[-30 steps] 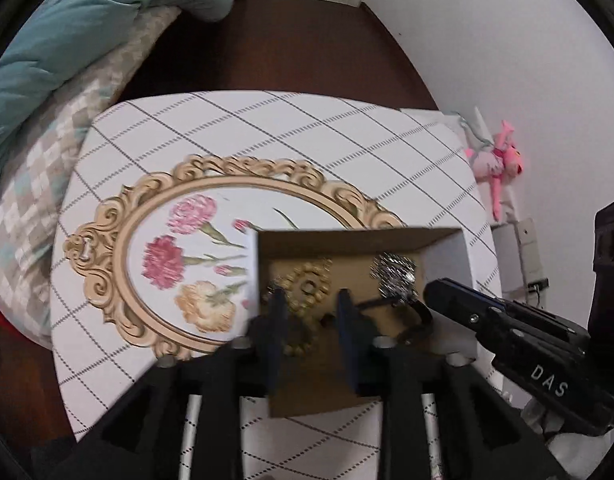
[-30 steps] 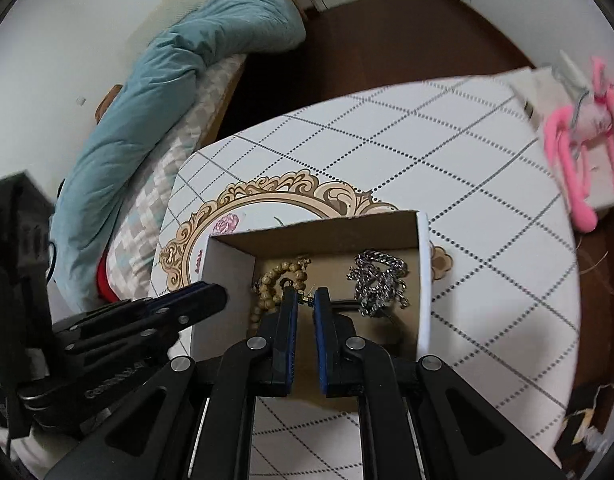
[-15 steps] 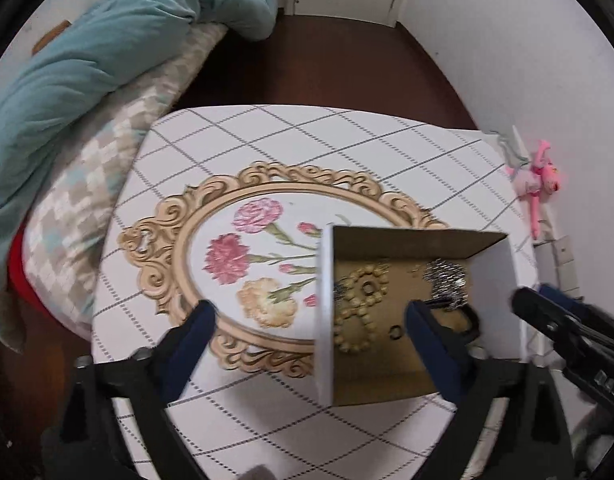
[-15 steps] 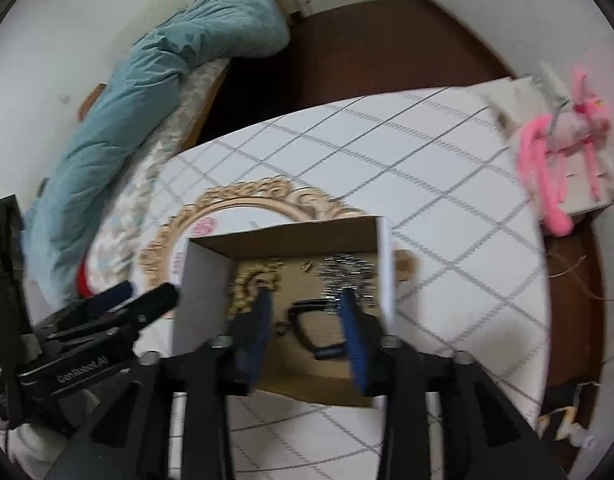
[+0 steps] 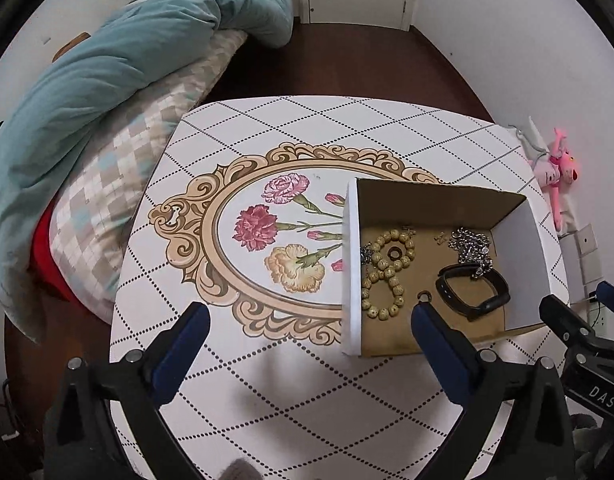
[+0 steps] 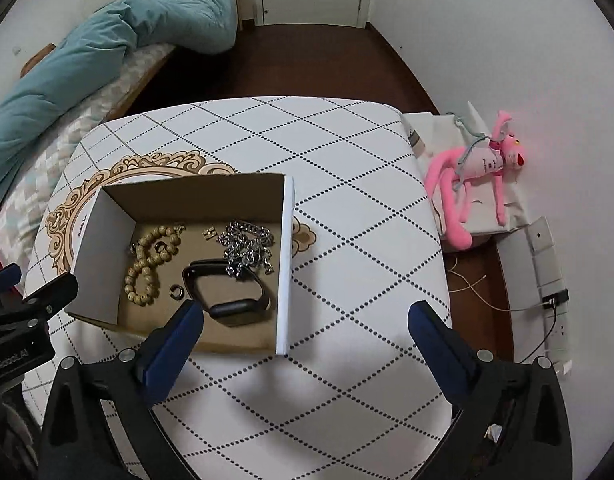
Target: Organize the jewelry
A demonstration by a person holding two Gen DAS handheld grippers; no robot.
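An open cardboard box (image 5: pixel 439 200) (image 6: pixel 195 194) stands on the table. In it lie a wooden bead bracelet (image 5: pixel 387 268) (image 6: pixel 149 260), a silver chain (image 5: pixel 473 250) (image 6: pixel 247 246), a black wristband (image 5: pixel 473 292) (image 6: pixel 227 292), small rings (image 5: pixel 425 295) (image 6: pixel 175 291) and tiny earrings (image 6: pixel 210 233). My left gripper (image 5: pixel 309 344) is open and empty, above the table just near-left of the box. My right gripper (image 6: pixel 305 342) is open and empty, above the table at the box's near right corner.
The table (image 5: pixel 307 400) (image 6: pixel 347 240) has a white diamond-pattern cloth with a floral oval. A bed with a teal duvet (image 5: pixel 107 80) (image 6: pixel 107 48) lies to the left. A pink plush toy (image 6: pixel 475 184) (image 5: pixel 557 172) and wall sockets (image 6: pixel 547 256) are at the right.
Both grippers have opened wide and pulled back and up out of the box. The black wristband now lies in the box, let go by my right gripper.
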